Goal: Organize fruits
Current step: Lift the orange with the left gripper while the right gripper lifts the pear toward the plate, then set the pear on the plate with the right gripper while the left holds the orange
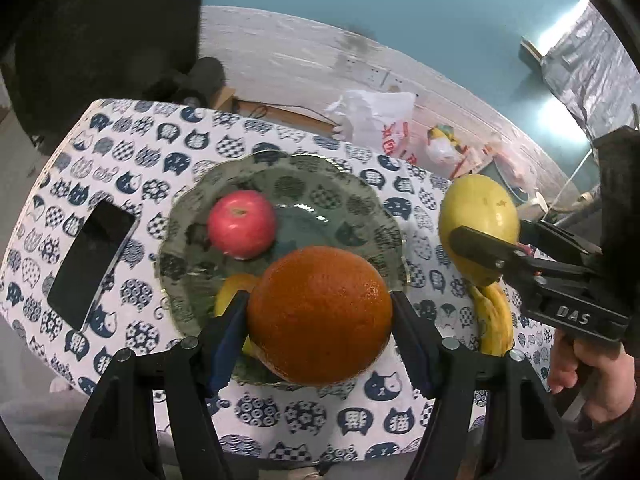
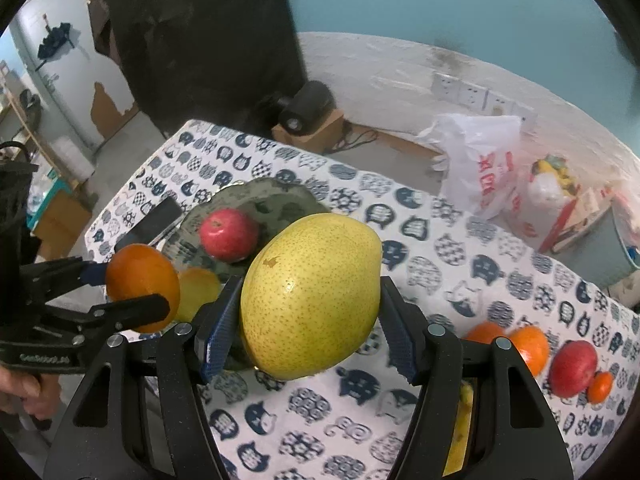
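My left gripper (image 1: 320,316) is shut on a large orange (image 1: 320,314), held above the near rim of a grey-green glass plate (image 1: 352,188). On the plate lie a red apple (image 1: 241,224) and a yellow fruit (image 1: 234,292), half hidden by the left finger. My right gripper (image 2: 310,300) is shut on a big yellow-green pear (image 2: 312,296) above the cloth, to the right of the plate (image 2: 280,200). The right wrist view also shows the orange (image 2: 140,284) in the left gripper, the apple (image 2: 229,234) and the yellow fruit (image 2: 198,290).
A black phone (image 1: 94,258) lies left of the plate on the cat-print tablecloth (image 1: 132,148). Bananas (image 1: 494,320) lie right of the plate. Oranges (image 2: 528,346), a red apple (image 2: 573,368) and a small orange (image 2: 600,386) sit at the table's right. Plastic bags (image 2: 484,164) stand behind.
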`<act>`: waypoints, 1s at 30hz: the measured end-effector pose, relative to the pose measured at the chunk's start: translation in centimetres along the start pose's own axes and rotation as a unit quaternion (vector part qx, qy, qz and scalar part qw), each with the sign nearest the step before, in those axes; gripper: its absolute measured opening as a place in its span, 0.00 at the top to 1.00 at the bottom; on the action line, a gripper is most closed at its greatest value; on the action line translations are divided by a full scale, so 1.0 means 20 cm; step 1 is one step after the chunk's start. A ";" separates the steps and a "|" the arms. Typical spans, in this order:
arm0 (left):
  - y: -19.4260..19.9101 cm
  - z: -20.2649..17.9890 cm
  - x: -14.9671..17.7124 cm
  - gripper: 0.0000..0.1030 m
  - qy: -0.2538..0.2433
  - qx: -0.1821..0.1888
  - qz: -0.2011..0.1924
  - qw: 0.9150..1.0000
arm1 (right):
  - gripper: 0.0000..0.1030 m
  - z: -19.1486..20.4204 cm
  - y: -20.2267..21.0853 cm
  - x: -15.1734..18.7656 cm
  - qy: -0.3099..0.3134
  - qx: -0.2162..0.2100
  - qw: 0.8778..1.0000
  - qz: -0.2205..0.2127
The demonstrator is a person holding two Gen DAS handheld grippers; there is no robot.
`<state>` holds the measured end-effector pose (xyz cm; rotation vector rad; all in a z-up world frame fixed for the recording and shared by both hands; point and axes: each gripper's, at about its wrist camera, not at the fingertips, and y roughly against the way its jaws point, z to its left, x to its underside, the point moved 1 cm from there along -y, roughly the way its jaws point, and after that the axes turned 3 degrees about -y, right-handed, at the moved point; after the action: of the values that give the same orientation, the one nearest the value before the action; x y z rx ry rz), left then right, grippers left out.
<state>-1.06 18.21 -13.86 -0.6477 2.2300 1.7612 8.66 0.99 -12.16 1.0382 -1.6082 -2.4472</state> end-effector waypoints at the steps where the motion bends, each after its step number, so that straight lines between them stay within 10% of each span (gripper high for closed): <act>1: 0.00 0.02 0.00 0.32 0.002 -0.001 0.000 1.000 | 0.36 0.02 -0.03 0.00 0.002 -0.001 1.000 0.004; 30: -0.02 0.20 0.10 0.32 0.020 -0.016 0.023 0.999 | 0.36 0.21 -0.55 0.17 0.045 0.005 0.991 0.123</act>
<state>-3.05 21.65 -16.20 -0.6494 2.2653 1.8237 7.23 8.24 -21.93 0.8777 -1.6148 -2.2044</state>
